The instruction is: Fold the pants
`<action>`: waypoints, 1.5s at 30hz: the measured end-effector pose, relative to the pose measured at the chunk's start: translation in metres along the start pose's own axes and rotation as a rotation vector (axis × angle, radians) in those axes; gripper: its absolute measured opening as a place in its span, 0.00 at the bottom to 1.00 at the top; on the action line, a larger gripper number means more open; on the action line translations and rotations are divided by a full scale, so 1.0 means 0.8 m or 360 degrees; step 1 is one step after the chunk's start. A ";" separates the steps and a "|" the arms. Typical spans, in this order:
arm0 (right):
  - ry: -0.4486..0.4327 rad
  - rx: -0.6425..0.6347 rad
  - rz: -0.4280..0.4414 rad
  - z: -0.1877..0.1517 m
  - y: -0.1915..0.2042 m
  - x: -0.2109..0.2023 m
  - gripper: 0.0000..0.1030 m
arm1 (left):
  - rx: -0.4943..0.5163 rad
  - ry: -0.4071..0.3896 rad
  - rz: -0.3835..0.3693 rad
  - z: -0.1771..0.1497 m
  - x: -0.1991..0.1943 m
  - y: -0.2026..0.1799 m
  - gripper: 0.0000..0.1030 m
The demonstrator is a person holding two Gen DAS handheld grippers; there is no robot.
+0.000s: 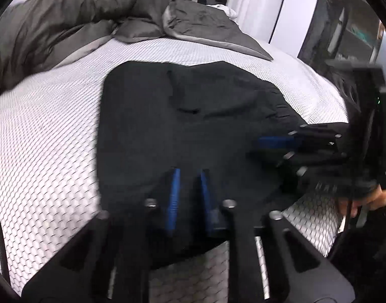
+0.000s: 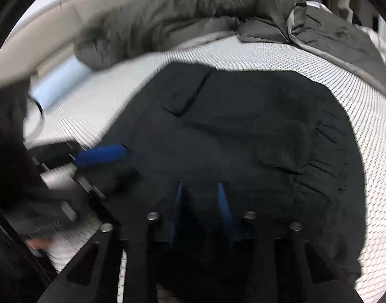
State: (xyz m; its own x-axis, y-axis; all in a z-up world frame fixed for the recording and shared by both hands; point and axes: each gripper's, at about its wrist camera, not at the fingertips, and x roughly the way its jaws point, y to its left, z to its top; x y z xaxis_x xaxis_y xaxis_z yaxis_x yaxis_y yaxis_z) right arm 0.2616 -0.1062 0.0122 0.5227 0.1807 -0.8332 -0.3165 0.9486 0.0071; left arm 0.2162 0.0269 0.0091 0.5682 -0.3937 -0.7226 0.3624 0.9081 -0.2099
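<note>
Pants (image 1: 187,126), black and partly folded into a broad dark mass, lie on a white mattress (image 1: 54,131) with a honeycomb weave. From the left wrist camera, the left gripper (image 1: 189,174) reaches down onto the near edge of the cloth, its two blue-padded fingers (image 1: 174,194) drawn close together with dark fabric between them; motion blur and the black cloth keep me from telling whether the pads truly pinch it. At the right of this view the right gripper (image 1: 273,149) comes in sideways over the waist end of the pants, held by a hand (image 1: 369,199) at the frame's edge. Its jaws look narrow, but their grip is too blurred to judge. A rumpled grey duvet (image 1: 66,20) is heaped along the far side of the bed, with a grey pillow (image 1: 208,25) beside it.

From the right wrist camera, the pants (image 2: 243,131) fill the middle of the frame, a gathered waistband along their right edge. The right gripper (image 2: 200,189) rests on the near part of the cloth, its fingers a narrow way apart with black fabric in the gap; whether they clamp it cannot be told. The left gripper (image 2: 122,156) enters from the left, blurred, its blue pad on the edge of the pants. A pale blue roll (image 2: 59,83) lies on the mattress (image 2: 306,58) near the duvet (image 2: 193,12).
</note>
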 end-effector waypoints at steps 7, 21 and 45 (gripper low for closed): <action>-0.0057 0.0050 -0.0083 -0.012 -0.027 -0.032 0.22 | -0.0121 -0.0022 0.0060 -0.003 -0.030 0.033 0.14; 0.0007 0.0136 -0.0206 0.040 -0.028 0.006 0.29 | -0.0126 -0.0021 0.0092 0.028 0.001 0.057 0.37; 0.0097 -0.0003 -0.0188 0.078 -0.049 0.016 0.41 | -0.0105 0.0065 -0.0036 0.065 0.031 0.071 0.44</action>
State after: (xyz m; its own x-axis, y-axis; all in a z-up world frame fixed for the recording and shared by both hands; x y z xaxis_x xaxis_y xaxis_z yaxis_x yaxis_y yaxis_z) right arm 0.3301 -0.1251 0.0355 0.5075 0.0516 -0.8601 -0.2569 0.9619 -0.0938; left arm 0.2896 0.0613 0.0132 0.5294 -0.4092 -0.7432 0.3243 0.9071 -0.2684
